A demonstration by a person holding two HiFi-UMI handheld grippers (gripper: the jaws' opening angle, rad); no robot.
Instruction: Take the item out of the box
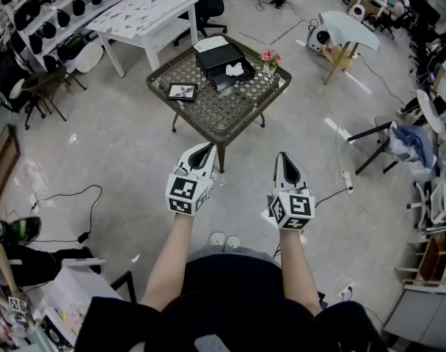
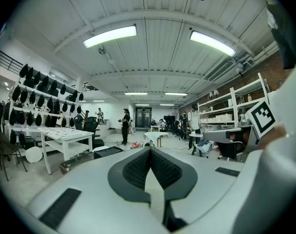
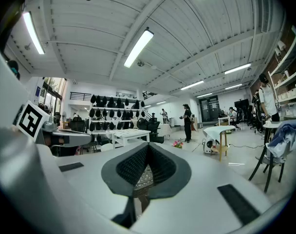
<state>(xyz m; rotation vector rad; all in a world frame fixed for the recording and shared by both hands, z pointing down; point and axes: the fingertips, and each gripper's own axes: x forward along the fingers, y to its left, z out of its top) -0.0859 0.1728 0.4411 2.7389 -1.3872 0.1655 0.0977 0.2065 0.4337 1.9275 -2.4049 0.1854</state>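
Left claw (image 1: 205,148): clenched, empty, I'm holding it short of the tabletop (image 1: 221,107).
Right claw (image 1: 284,157): clenched too, nothing in it.
Box (image 1: 217,59): black, by the tabletop's far edge.
Item (image 1: 236,70): white, in the box.

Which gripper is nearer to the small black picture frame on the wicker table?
Left. The left gripper hangs short of the wicker table, almost straight before the picture frame; the right gripper hangs beside it, farther off to the frame's right.
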